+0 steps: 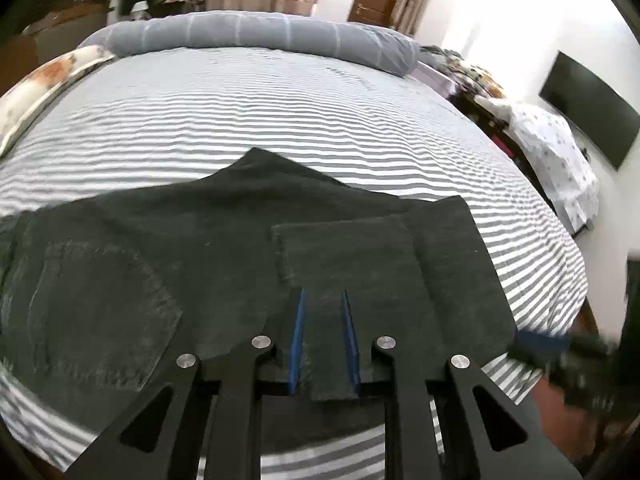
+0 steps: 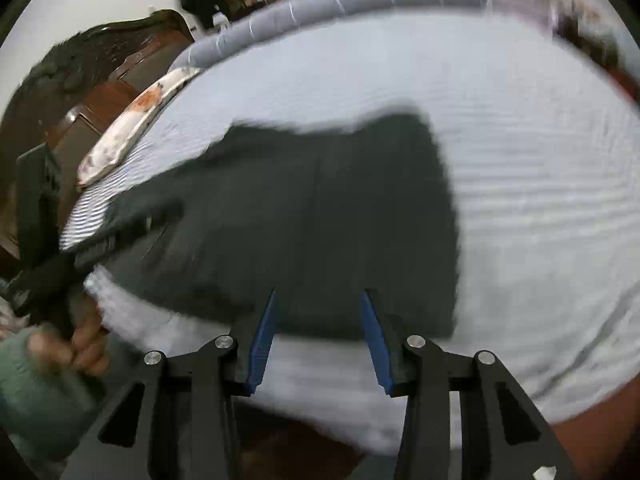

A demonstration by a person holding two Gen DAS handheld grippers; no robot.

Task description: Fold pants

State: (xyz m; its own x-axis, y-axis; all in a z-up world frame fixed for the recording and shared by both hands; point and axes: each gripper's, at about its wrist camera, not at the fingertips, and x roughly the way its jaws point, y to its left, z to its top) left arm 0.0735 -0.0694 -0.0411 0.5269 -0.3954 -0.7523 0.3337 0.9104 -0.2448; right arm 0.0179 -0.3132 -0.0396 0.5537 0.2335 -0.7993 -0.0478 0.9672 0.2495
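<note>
My left gripper [image 1: 323,300] hangs just over the near edge of the dark pants [image 1: 224,264], blue fingers a narrow gap apart with a fold of cloth showing between them; whether the pads pinch it I cannot tell. My right gripper [image 2: 320,300] has its fingers spread well apart, nothing between them, over the pants' near corner, so I judge that corner released. The pants lie folded flat on the striped bedsheet [image 1: 280,120], pocket up, near the bed's edge within easy reach. Beyond, a grey rolled blanket [image 1: 256,36] lies across the far side.
</note>
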